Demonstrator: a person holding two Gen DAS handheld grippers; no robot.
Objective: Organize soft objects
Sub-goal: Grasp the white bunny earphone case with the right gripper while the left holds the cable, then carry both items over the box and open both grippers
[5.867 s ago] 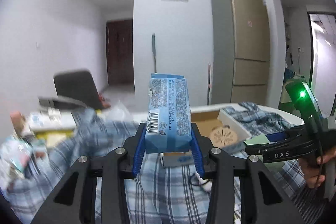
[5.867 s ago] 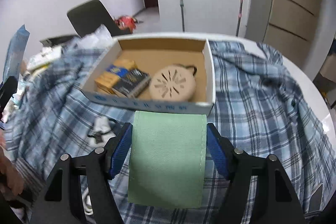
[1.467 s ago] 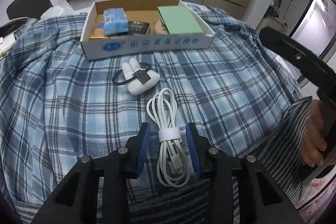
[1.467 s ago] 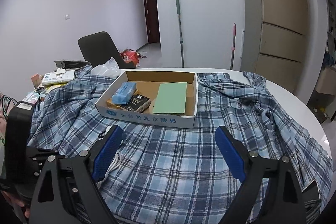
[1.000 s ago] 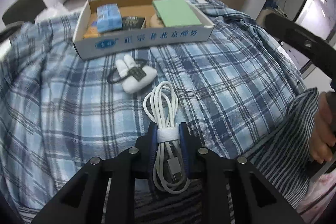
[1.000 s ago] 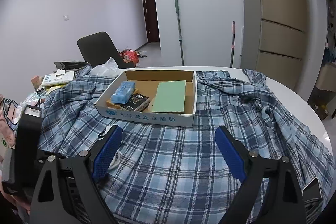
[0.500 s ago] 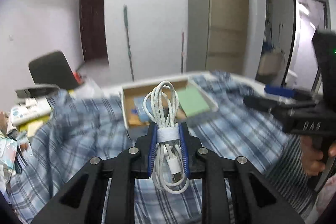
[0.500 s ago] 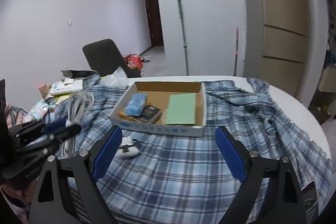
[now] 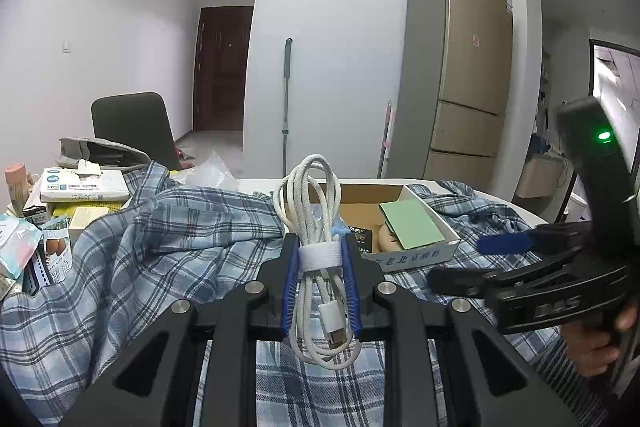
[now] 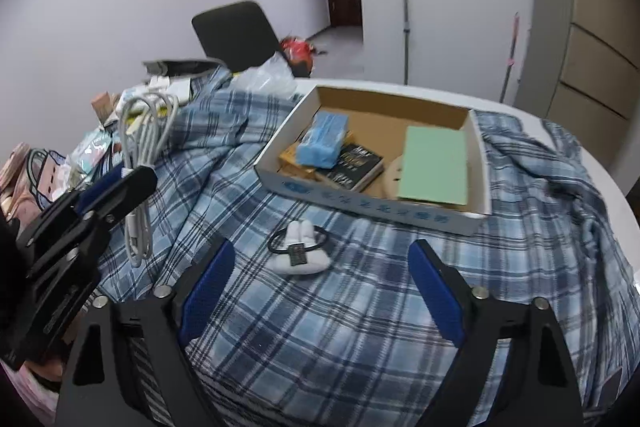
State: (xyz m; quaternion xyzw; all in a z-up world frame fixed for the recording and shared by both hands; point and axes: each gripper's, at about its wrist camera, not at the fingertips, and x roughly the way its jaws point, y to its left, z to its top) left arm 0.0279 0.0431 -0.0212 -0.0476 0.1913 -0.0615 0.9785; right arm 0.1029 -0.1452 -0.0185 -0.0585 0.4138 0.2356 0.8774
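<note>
We have the coiled white braided charging cable pinched at its white fabric strap in the left gripper, jaws nearly shut on the bundle, lifted clear of the blue plaid cloth and hanging loose below the pads. To finish well, we should carry it over the near wall of the shallow cardboard box and lower it onto the bare brown floor at the far side, so the limp loops do not snag the rim. The right gripper holds nothing; its jaws stand wide, having just narrowed slightly, over the small white plush toy with a black elastic loop lying near the box. Inside lie a crinkly blue tissue pack at left and a flat green pad at right.
</note>
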